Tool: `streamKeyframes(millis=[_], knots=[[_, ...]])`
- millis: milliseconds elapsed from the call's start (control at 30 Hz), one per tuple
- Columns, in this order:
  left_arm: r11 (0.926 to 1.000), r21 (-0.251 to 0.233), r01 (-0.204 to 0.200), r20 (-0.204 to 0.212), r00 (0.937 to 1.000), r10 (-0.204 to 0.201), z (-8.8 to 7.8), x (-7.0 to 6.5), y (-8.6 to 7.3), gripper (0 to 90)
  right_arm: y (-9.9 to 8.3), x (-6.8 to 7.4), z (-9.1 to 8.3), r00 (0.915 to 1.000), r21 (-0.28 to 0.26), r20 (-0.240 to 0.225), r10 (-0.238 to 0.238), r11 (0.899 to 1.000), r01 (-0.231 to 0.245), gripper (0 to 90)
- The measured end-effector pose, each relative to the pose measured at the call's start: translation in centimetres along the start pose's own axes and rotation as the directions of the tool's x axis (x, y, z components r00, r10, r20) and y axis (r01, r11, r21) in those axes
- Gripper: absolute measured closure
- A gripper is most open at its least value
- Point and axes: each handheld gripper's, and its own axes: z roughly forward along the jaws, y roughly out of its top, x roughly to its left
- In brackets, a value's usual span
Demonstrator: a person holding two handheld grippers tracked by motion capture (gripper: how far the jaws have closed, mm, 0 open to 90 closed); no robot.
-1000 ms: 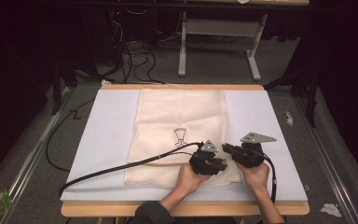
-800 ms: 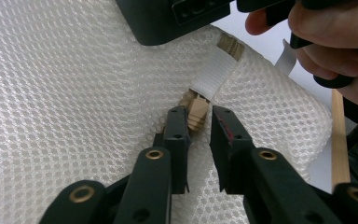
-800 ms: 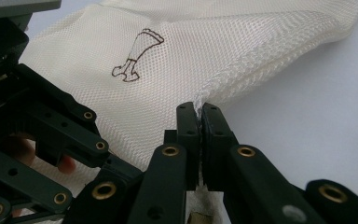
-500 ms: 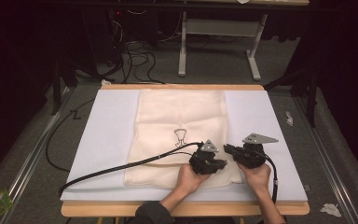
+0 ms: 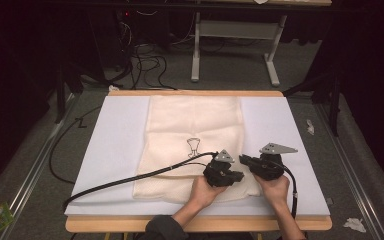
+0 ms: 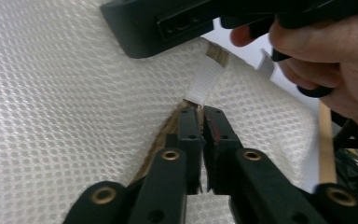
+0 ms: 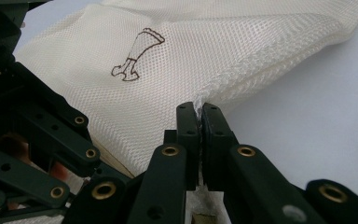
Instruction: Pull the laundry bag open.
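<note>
White table pad (image 5: 120, 145), cream mesh bag (image 5: 195, 125), flat

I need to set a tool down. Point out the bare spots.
White mat lies bare left of the cream mesh bag, and right of it. Crowded at the bag's near edge: left gripper and right gripper.

1. The cream mesh cloth (image 5: 195, 145) bore a fine honeycomb weave and a small dark brown outline drawing (image 7: 136, 54).
2. The flat table cover (image 5: 115, 145) was plain pale lavender-white.
3. The grippers' jaws were black with brass rivets.
</note>
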Motion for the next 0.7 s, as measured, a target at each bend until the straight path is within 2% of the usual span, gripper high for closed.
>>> streamKeyframes(millis=[200,300,433,700], knots=[[0.9999,-0.016,-0.003,0.008,1.0000,0.003,-0.04,-0.04,0.03,84.0,0.05,-0.05,-0.14,1.0000,-0.009,0.003,-0.005,1.000,0.005,88.5],[0.9998,-0.010,0.015,0.017,0.9998,-0.015,0.19,-0.02,-0.09,81.3,0.05,0.13,0.02,1.0000,-0.006,0.002,-0.005,1.000,0.005,88.5],[0.9998,0.000,0.021,0.004,0.9998,-0.021,0.28,0.04,-0.11,86.1,0.04,0.23,0.13,1.0000,-0.002,0.003,-0.008,1.000,0.008,88.5],[1.0000,0.008,0.000,-0.010,0.9999,0.000,-0.19,-0.10,0.07,86.8,-0.04,-0.16,-0.24,1.0000,-0.008,-0.003,-0.003,1.000,0.003,88.5]])
